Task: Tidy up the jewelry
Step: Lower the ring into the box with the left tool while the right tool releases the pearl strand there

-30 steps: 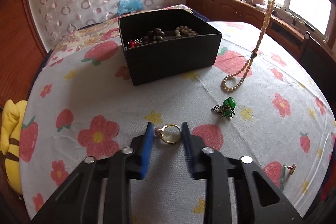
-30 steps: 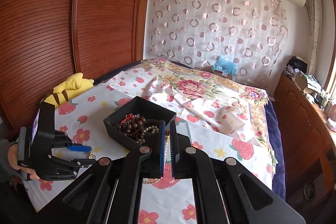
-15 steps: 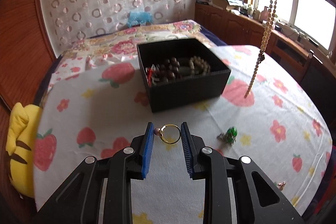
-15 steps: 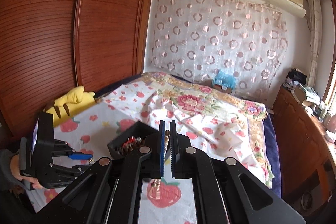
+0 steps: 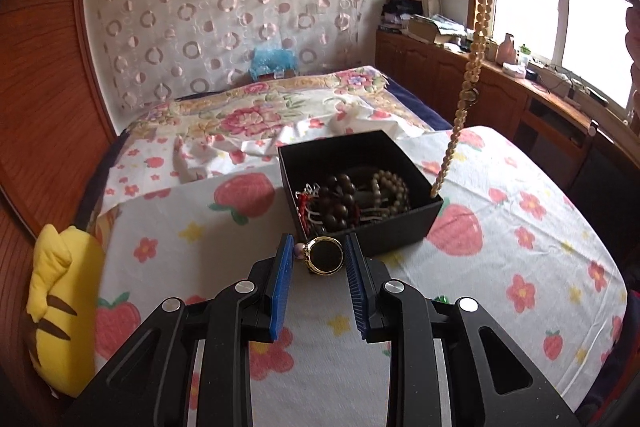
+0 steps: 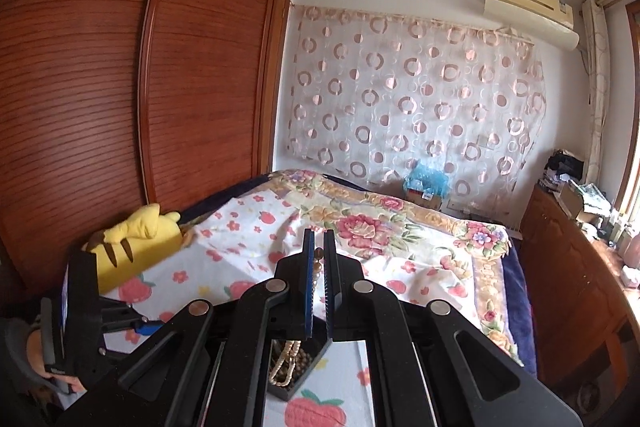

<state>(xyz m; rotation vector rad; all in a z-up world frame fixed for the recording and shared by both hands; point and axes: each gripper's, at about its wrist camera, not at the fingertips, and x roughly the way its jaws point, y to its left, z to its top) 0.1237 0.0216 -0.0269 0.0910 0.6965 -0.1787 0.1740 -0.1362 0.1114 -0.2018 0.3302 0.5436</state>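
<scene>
My left tongs [image 5: 316,261] pinch the gold ring [image 5: 323,258], now lifted off the bedspread [image 5: 200,227] and carried up to the black box's [image 5: 360,163] near wall. My right tongs [image 6: 319,259] clamp the bead necklace [image 5: 474,67], which has risen clear and dangles over the box's right edge. Both look ready to drop in.
</scene>
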